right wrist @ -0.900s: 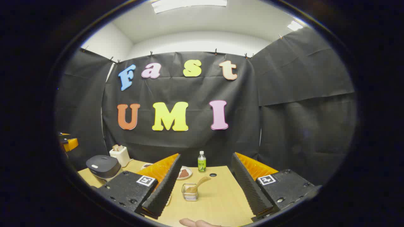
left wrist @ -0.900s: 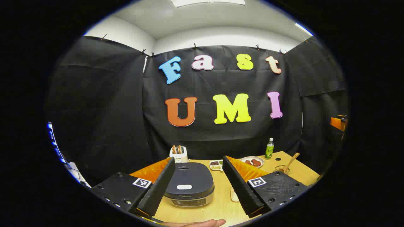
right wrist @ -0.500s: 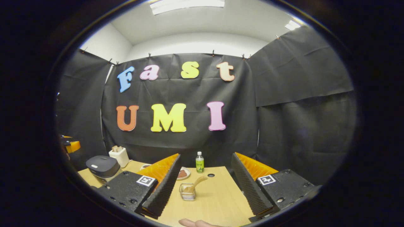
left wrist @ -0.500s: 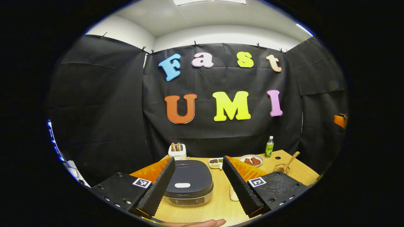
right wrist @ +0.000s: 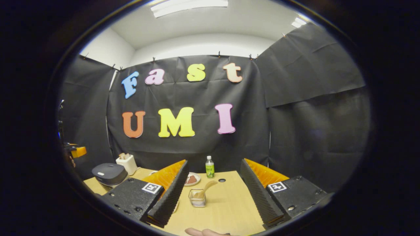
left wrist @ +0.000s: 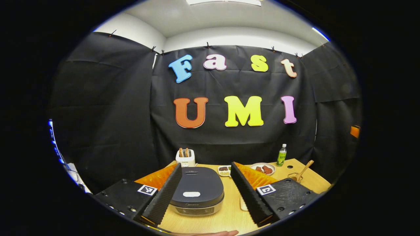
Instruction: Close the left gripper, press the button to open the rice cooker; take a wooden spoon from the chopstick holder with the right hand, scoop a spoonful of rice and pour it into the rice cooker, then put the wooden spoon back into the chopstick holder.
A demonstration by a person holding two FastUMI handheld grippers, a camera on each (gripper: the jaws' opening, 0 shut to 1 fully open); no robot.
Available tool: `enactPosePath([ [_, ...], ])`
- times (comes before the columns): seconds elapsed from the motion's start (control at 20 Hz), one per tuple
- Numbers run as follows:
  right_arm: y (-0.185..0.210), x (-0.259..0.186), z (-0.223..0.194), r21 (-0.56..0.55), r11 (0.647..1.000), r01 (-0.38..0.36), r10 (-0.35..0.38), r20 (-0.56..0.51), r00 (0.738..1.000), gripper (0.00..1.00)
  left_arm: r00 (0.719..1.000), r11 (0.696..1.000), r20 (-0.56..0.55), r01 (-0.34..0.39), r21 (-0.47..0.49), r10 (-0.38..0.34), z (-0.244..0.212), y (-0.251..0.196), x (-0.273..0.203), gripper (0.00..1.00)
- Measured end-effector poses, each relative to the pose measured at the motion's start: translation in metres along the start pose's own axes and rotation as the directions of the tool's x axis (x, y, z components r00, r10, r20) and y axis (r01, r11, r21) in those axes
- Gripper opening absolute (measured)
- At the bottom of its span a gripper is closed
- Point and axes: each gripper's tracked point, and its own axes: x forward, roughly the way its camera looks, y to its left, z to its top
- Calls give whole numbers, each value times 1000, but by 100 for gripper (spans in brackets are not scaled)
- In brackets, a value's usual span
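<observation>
While lid shut, rice cooker (left wrist: 197,192) between left tool (left wrist: 205,188)

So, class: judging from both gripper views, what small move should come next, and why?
Probably shut the left gripper: its jaws stand wide apart above the closed rice cooker, and the task wants it shut before pressing the button. The wooden spoon sits untouched.

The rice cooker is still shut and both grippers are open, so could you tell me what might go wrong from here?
1. The left gripper is open astride the rice cooker; unless closed first, its fingers may straddle the white button rather than press it.
2. The wooden spoon leans in a light wire chopstick holder; pulling it at an angle could tip the holder.
</observation>
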Motion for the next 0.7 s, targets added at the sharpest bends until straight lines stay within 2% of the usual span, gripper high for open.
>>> enactPosePath([
  [0.05,2,-1,-5,0,1000,-8,8,0,1000,93,1000,1000,-14,7,-2,-7,-8,3,5,96],
  [0.1,3,-3,-8,-3,1000,-16,16,-2,1000,100,999,1000,-40,5,-5,-5,-16,8,11,74],
  [0.15,6,-5,-11,-9,1000,-26,25,-5,1000,100,998,1000,-65,13,-1,-14,-24,11,16,75],
  [0.25,8,-9,-19,-14,999,-41,41,-6,999,100,994,1000,-111,14,8,-13,-42,17,27,45],
  [0.3,8,-11,-21,-12,999,-46,46,-2,999,100,991,1000,-136,12,13,-10,-50,22,32,47],
  [0.35,7,-15,-23,-13,999,-48,48,0,999,100,987,1000,-162,9,23,-5,-62,26,39,34],
  [0.4,5,-17,-25,-17,999,-46,46,1,999,100,981,1000,-195,4,26,1,-73,30,45,27],
  [0.45,3,-18,-29,-22,999,-43,43,1,999,93,972,1000,-233,-13,22,18,-85,36,50,12],
  [0.5,1,-20,-31,-27,999,-41,41,2,999,100,959,1000,-281,-30,4,30,-98,41,56,0],
  [0.6,0,-24,-33,-36,999,-41,41,4,999,100,928,998,-372,-33,-46,14,-126,39,61,0],
  [0.7,0,-26,-37,-46,998,-45,45,2,999,100,905,997,-425,-58,-53,30,-143,47,67,0],
])
